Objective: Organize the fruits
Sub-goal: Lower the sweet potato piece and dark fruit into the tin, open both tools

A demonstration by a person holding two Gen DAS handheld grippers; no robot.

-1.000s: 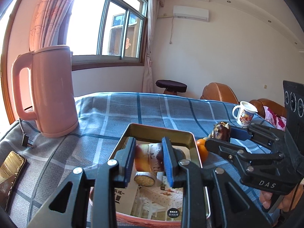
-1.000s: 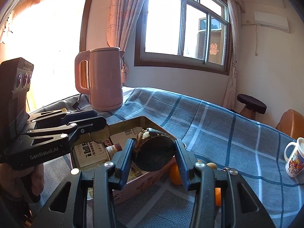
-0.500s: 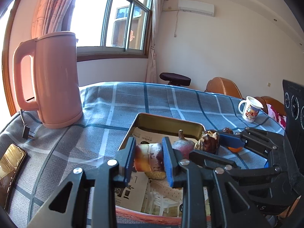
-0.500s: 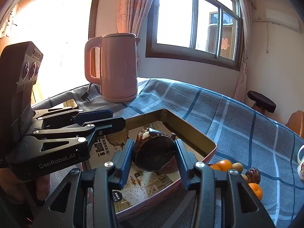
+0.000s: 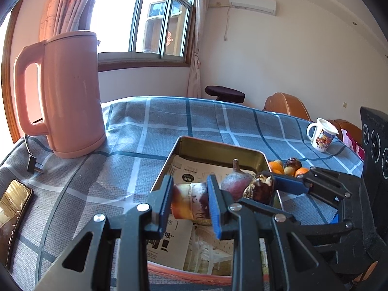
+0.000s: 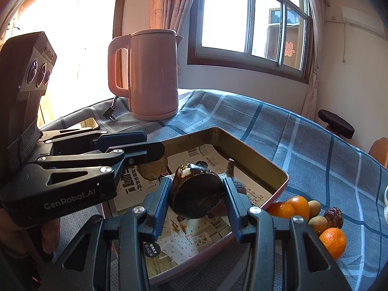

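My left gripper (image 5: 190,202) is shut on a short yellow and purple cane piece (image 5: 190,205) held above the near part of the paper-lined tin tray (image 5: 218,145). A purple fruit with a stem (image 5: 236,181) lies in the tray just beyond it. My right gripper (image 6: 196,197) is shut on a dark brown round fruit (image 6: 196,196) over the tray (image 6: 252,160). In the left wrist view the right gripper (image 5: 264,191) reaches in from the right over the tray's right rim. The left gripper (image 6: 150,145) enters the right wrist view from the left, with a round tan piece (image 6: 152,168) under its fingers.
Loose oranges (image 6: 298,206), small tan fruits (image 6: 319,224) and a dark date (image 6: 334,217) lie on the checked cloth right of the tray. A pink kettle (image 5: 70,92) stands at the back left, its plug (image 5: 32,163) and a phone (image 5: 12,208) nearby. A mug (image 5: 321,138) sits far right.
My right gripper has carried the dark fruit leftward and down, from beside the tray to over its inside. The left gripper has barely moved and keeps its hold on the cane piece.
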